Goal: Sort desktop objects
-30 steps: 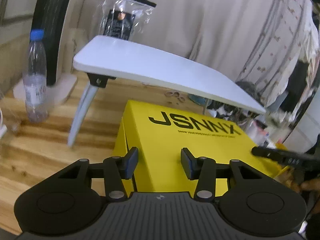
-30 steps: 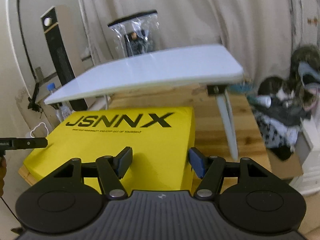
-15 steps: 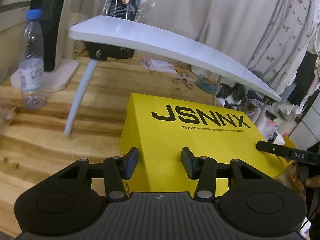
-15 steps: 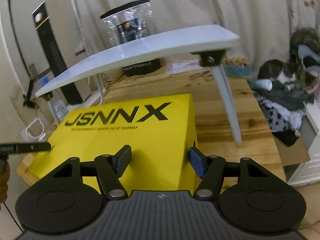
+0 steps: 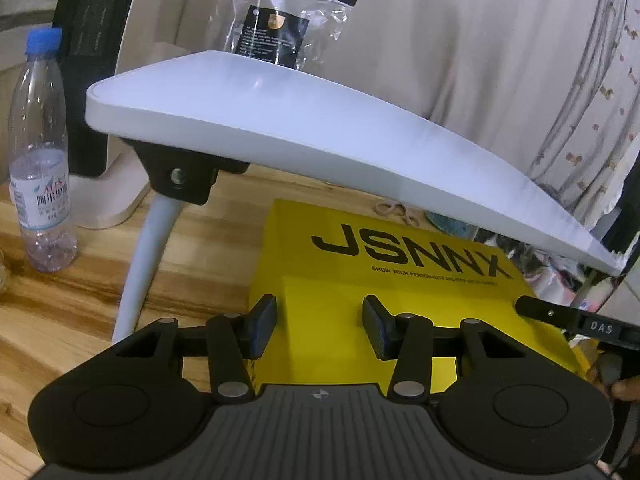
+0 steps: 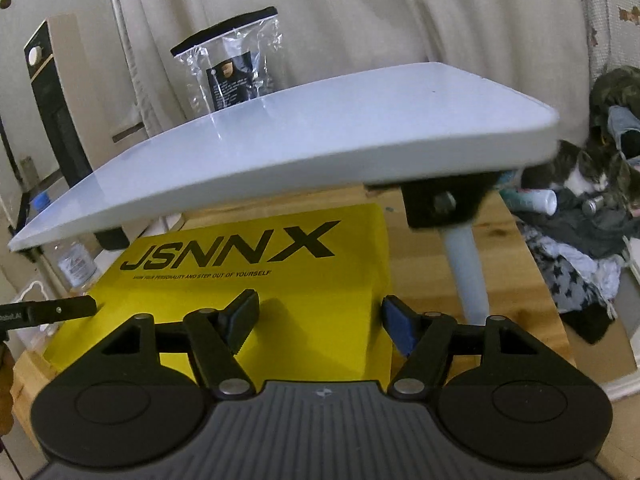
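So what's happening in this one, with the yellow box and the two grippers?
A person holds both grippers at the near end of the yellow JSNNX box, which lies on the wooden desk partly under a small white folding table. The left gripper straddles its near left corner, the right gripper its near right corner. Both sets of jaws are opening, pads clear of the box. A water bottle stands to the left.

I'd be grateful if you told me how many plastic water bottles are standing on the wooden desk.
1: the water bottle stands upright at the desk's left side, beside the white stand's leg. Others may be hidden behind the stand.
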A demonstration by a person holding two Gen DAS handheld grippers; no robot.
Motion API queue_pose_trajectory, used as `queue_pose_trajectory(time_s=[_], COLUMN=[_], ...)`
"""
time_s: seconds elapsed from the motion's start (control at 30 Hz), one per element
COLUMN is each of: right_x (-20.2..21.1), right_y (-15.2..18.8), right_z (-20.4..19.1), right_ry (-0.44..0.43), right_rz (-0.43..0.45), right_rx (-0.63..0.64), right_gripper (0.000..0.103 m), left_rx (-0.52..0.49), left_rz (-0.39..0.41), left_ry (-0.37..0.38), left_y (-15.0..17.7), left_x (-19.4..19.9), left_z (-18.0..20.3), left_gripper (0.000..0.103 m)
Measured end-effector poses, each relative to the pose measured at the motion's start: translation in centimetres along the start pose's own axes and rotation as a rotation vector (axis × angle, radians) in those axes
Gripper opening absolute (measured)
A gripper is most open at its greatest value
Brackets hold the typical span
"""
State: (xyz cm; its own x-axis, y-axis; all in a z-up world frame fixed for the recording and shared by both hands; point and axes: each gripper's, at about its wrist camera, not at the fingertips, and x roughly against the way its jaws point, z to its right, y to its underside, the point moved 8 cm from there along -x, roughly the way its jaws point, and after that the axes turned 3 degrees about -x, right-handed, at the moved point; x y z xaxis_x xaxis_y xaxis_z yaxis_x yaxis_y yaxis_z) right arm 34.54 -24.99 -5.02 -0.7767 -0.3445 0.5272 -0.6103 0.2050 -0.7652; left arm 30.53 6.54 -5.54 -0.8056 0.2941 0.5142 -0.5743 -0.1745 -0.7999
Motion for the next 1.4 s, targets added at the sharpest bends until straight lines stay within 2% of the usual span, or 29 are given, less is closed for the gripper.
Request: queue_pose_trajectory(time_s=[0.03, 0.07, 0.1, 0.17, 0.23, 0.3, 0.37, 0.4, 0.47, 0.5, 0.6, 0.67, 0.77, 0.83, 0.97, 1.1, 1.4], right_x=[0.1, 0.3, 1.0, 2.9, 6.0, 8.4, 9.2, 8.7, 6.1, 4.9, 2.2, 0.3, -1.8, -3.1, -4.6, -5.5, -5.5], right_y=[0.1, 0.2, 0.6, 1.4, 1.9, 2.4, 3.3, 3.8, 5.0, 5.4, 5.7, 5.5, 5.4, 5.6, 5.6, 5.0, 4.8], right_z=[0.1, 0.1, 0.2, 0.5, 2.0, 4.4, 7.6, 8.8, 10.6, 10.9, 10.9, 11.0, 11.9, 12.1, 12.8, 13.0, 12.9], right_ry=[-0.008, -0.019, -0.031, -0.048, -0.036, 0.015, 0.093, 0.122, 0.21, 0.232, 0.251, 0.261, 0.296, 0.303, 0.364, 0.372, 0.383], right_rz=[0.007, 0.015, 0.032, 0.087, 0.21, 0.301, 0.306, 0.267, 0.116, 0.069, 0.044, 0.016, -0.003, -0.015, -0.051, -0.049, -0.047], right_rx=[0.0, 0.002, 0.005, 0.007, -0.02, -0.079, -0.157, -0.16, -0.094, -0.044, 0.029, 0.037, 0.045, 0.062, 0.078, 0.068, 0.059], right_gripper=[0.072, 0.076, 0.08, 0.093, 0.103, 0.103, 0.103, 0.103, 0.103, 0.103, 0.103, 0.103, 0.103, 0.103, 0.103, 0.103, 0.103], left_rx=[0.01, 0.007, -0.005, -0.04, -0.085, -0.149, -0.215, -0.246, -0.231, -0.22, -0.194, -0.19, -0.167, -0.188, -0.126, -0.098, -0.09], left_rz=[0.021, 0.049, 0.1, 0.206, 0.311, 0.345, 0.374, 0.317, 0.227, 0.184, 0.129, 0.058, 0.015, 0.011, -0.084, -0.081, -0.078], left_ry=[0.016, 0.017, -0.008, -0.076, -0.161, -0.237, -0.312, -0.352, -0.377, -0.388, -0.388, -0.413, -0.366, -0.407, -0.409, -0.474, -0.479], left_y=[0.4, 0.7, 1.1, 1.6, 2.1, 2.7, 3.3, 3.9, 5.0, 5.6, 6.7, 6.8, 5.8, 5.0, 4.8, 4.6, 4.8], left_x=[0.8, 1.8, 3.1, 5.6, 8.0, 8.6, 9.1, 8.3, 6.1, 5.0, 2.4, 0.8, -1.4, -2.7, -5.0, -5.6, -5.7], left_z=[-0.1, -0.1, -0.5, -1.5, -2.7, -3.7, -4.8, -5.4, -6.5, -7.0, -8.8, -10.0, -9.8, -9.8, -11.5, -11.4, -11.7], left_gripper=[0.064, 0.085, 0.103, 0.103, 0.103, 0.103, 0.103, 0.103, 0.103, 0.103, 0.103, 0.103, 0.103, 0.103, 0.103, 0.103, 0.103])
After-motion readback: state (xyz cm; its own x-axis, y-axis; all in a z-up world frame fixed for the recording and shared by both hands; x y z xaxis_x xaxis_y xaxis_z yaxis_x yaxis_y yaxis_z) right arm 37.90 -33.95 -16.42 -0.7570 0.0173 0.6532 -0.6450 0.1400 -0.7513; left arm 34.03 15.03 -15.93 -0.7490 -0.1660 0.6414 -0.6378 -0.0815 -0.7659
